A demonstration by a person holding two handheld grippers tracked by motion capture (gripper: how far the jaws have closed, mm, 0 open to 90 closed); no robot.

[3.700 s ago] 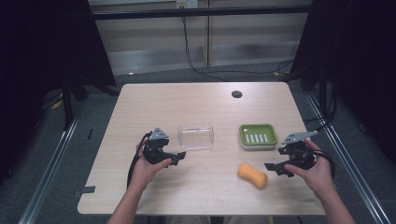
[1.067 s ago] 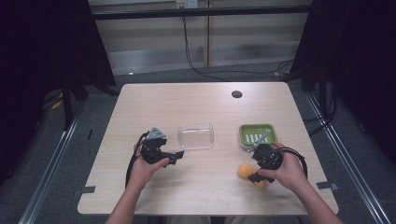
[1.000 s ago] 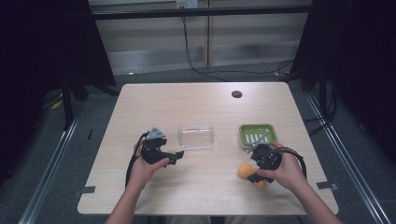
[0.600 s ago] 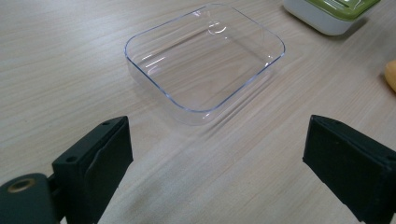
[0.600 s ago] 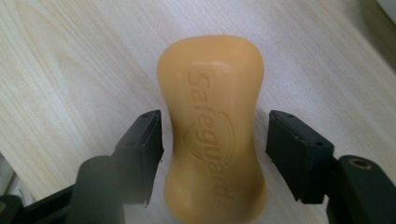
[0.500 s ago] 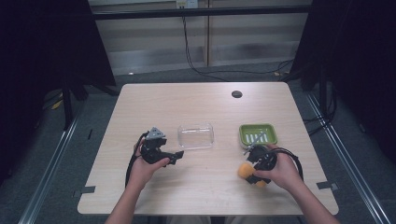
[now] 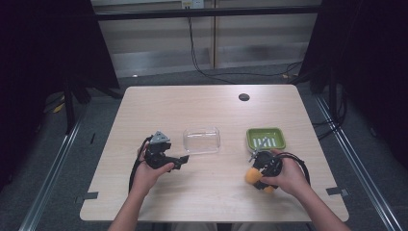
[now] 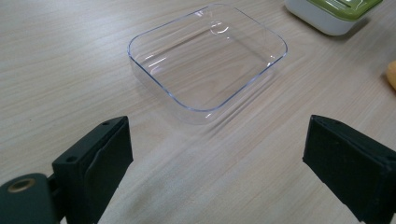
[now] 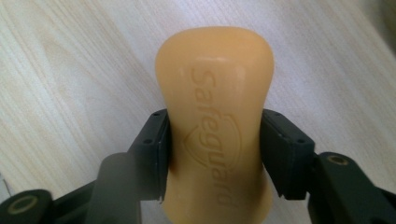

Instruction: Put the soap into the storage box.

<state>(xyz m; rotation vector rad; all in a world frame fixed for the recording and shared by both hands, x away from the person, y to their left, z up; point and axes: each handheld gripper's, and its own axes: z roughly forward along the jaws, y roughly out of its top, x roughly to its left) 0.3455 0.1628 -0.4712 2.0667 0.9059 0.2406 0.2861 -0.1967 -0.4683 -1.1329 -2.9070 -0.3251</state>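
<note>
Overhead, the right gripper point(image 7: 260, 174) clutches an orange soap bar point(image 7: 252, 176) just short of a green ribbed dish point(image 7: 265, 138). Ahead of the left gripper point(image 8: 224, 172), jaws spread wide, sits a clear rounded-square tray point(image 8: 208, 56). Up close, black pads point(image 9: 152, 149) pinch the waxy, waisted bar's embossed middle, long axis running away between them.

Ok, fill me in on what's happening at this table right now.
A person works at a wooden table with a gripper in each hand. The right gripper is clamped on the waist of an orange soap bar stamped Safeguard, close in front of the green soap dish. The left gripper rests open, jaws wide apart, pointing at an empty clear plastic tray without touching it.
</note>
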